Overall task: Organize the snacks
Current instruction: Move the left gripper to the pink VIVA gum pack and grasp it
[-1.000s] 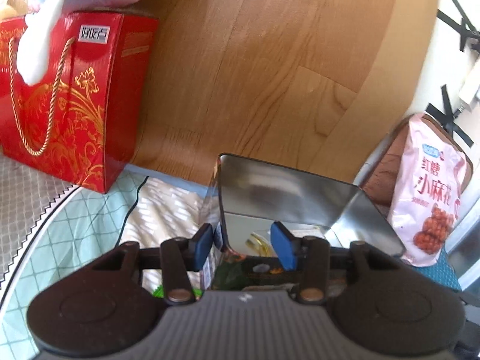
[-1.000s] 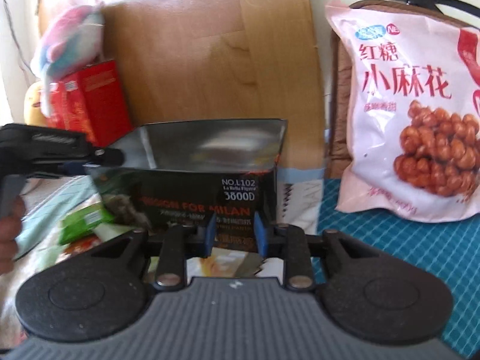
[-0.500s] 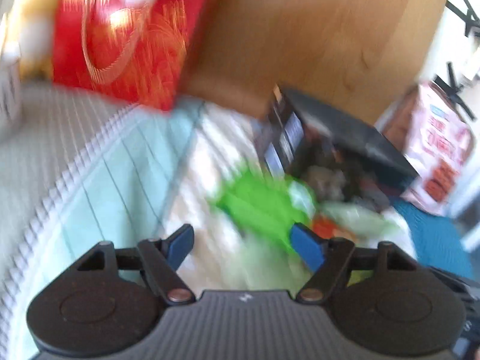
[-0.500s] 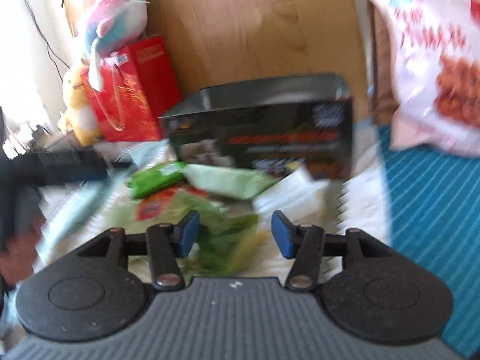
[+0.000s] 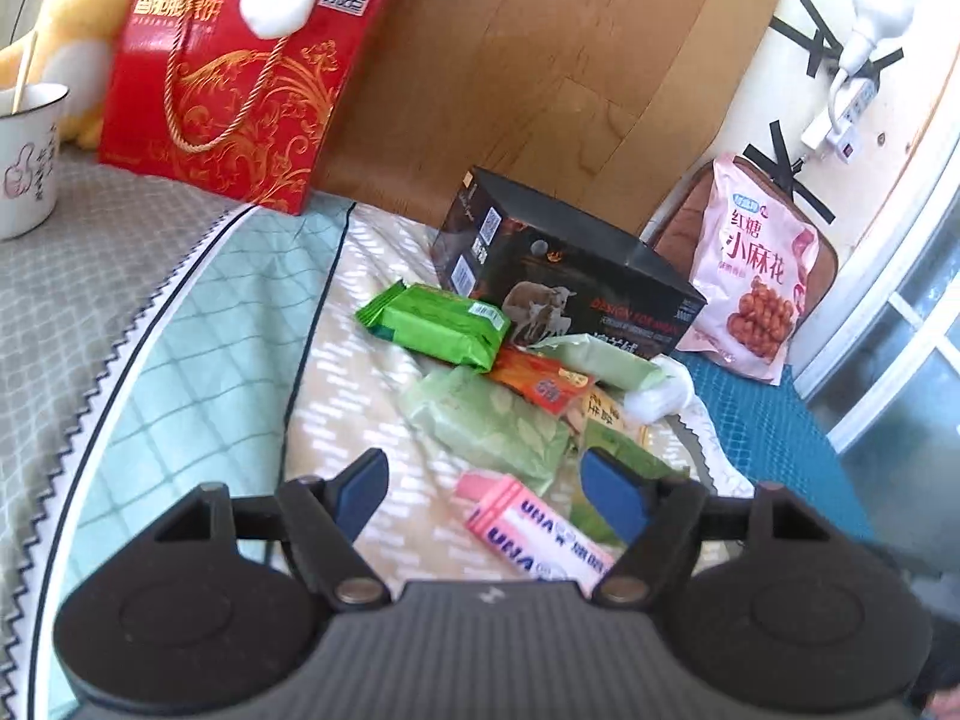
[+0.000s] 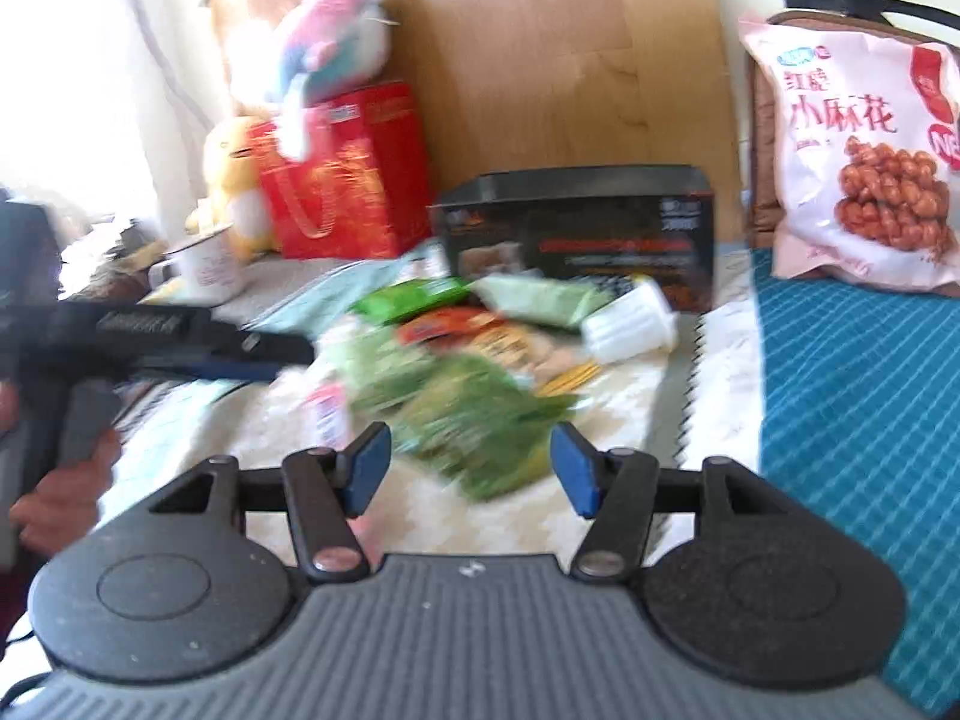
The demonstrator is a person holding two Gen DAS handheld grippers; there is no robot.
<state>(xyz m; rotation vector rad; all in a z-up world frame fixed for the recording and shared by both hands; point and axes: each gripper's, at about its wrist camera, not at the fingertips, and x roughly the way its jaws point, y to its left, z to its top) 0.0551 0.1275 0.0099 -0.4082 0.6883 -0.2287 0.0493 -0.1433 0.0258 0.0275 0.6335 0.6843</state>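
A black box (image 5: 564,276) (image 6: 588,240) stands on the bedding by the wooden board. Several snack packs lie in a heap in front of it: a bright green pack (image 5: 438,324), a pale green pack (image 5: 486,426), an orange pack (image 5: 540,378), a pink UHA pack (image 5: 528,534) and a white tub (image 6: 630,324). My left gripper (image 5: 486,495) is open and empty, hovering above the pink pack. My right gripper (image 6: 471,465) is open and empty above a blurred green pack (image 6: 474,420). The left gripper also shows in the right wrist view (image 6: 252,354), held by a hand.
A red gift box (image 5: 234,90) with plush toys stands at the back left, a white mug (image 5: 24,162) beside it. A pink snack bag (image 5: 756,276) (image 6: 864,150) leans on a brown cushion at the right. A blue mat (image 6: 864,420) lies to the right.
Both grippers let go of the black box and drew back, opening wide. The box now stands with several snack packs spilled in front of it.
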